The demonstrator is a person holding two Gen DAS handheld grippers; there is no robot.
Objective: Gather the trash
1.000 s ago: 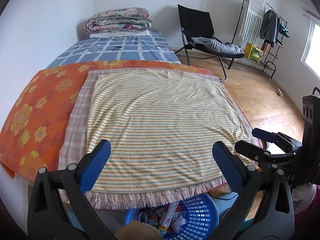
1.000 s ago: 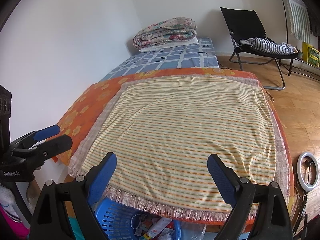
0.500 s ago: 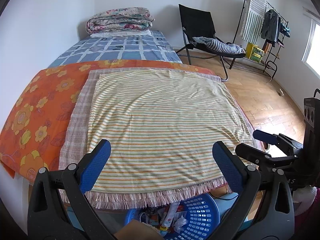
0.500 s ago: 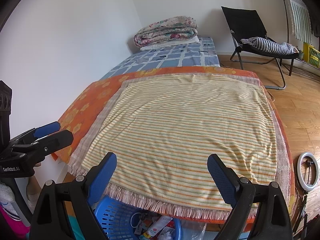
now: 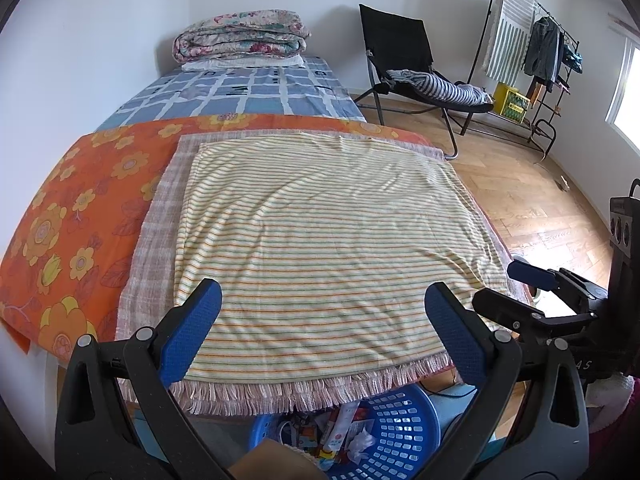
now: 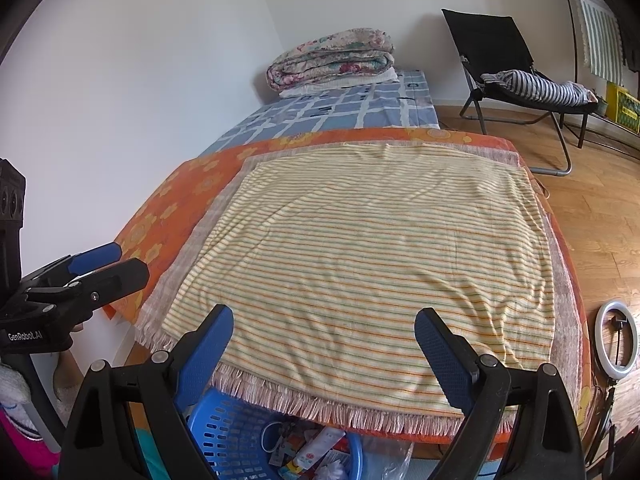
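Both tongs, left [image 5: 320,320] and right [image 6: 324,344], are held wide open and empty above the bed [image 5: 320,220]. Trash [image 5: 344,428] lies in the basket [image 5: 400,436] at 6 o'clock; none is seen on the bed, so collection is judged nearly complete.

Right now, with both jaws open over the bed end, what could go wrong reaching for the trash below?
The blue basket sits partly under the fringed striped blanket, so the fringe could snag. The left gripper and right gripper hover close together and may collide. The wrappers lie jumbled, inviting weak grasps.
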